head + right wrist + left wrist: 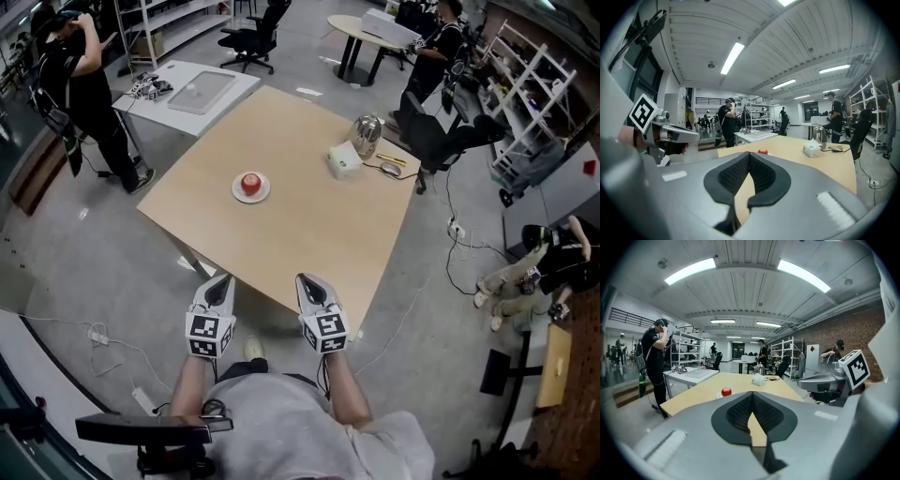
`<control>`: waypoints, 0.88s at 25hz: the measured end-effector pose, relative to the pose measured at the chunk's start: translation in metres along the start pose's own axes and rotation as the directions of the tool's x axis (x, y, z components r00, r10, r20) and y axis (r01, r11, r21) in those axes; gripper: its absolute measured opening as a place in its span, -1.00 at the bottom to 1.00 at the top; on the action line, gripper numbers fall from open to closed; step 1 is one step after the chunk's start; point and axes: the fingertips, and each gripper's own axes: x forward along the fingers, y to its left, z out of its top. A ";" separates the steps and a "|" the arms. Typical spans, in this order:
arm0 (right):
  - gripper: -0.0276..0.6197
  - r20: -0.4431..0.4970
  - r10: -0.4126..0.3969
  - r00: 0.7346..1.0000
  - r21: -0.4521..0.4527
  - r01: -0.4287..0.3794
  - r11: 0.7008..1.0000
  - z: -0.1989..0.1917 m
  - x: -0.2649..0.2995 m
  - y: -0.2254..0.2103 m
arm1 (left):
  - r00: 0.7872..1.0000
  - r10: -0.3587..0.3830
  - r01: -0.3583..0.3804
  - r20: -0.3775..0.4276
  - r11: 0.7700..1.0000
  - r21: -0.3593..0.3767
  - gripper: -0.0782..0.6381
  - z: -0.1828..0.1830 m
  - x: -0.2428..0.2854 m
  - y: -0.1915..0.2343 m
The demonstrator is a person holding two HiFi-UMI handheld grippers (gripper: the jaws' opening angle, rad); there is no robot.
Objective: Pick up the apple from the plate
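Note:
A red apple (pixel 250 183) sits on a small white plate (pixel 237 194) near the middle of a light wooden table (pixel 281 234). Both grippers hover off the table's near edge, well short of the plate. The left gripper (pixel 223 278) is shut and empty, and the right gripper (pixel 305 278) beside it is also shut and empty. In the left gripper view the apple (pixel 726 391) shows far ahead, just left of the closed tips (pixel 752 393). The right gripper view has the apple (pixel 762 151) far ahead, just right of its closed tips (pixel 749 153).
A white box (pixel 344 161), a metal kettle (pixel 367 134) and a mouse (pixel 390 169) stand at the table's far right. A grey table with a laptop (pixel 200 92) lies beyond on the left, with a person (pixel 84 84) beside it. An office chair (pixel 441 141) stands at the far right corner.

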 end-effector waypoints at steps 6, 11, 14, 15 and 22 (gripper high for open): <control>-0.90 -0.004 -0.011 1.000 -0.006 0.011 1.000 0.010 0.030 0.005 | 1.000 -0.011 0.011 0.005 1.000 -0.003 -0.73 0.007 0.014 0.029; -0.90 -0.010 -0.025 1.000 -0.002 0.025 1.000 0.013 0.050 0.007 | 1.000 -0.023 0.023 0.011 1.000 -0.008 -0.73 0.009 0.023 0.050; -0.90 -0.018 -0.032 0.999 0.000 0.032 0.999 0.014 0.060 0.007 | 0.999 -0.030 0.030 0.014 0.999 -0.015 -0.73 0.010 0.029 0.060; -0.90 -0.021 -0.034 0.999 -0.001 0.034 0.999 0.014 0.063 0.007 | 0.999 -0.031 0.032 0.013 0.999 -0.019 -0.73 0.009 0.030 0.063; -0.90 -0.032 -0.040 0.999 -0.019 0.040 0.999 0.017 0.078 0.007 | 0.999 -0.034 0.034 0.015 0.999 -0.040 -0.73 0.006 0.039 0.079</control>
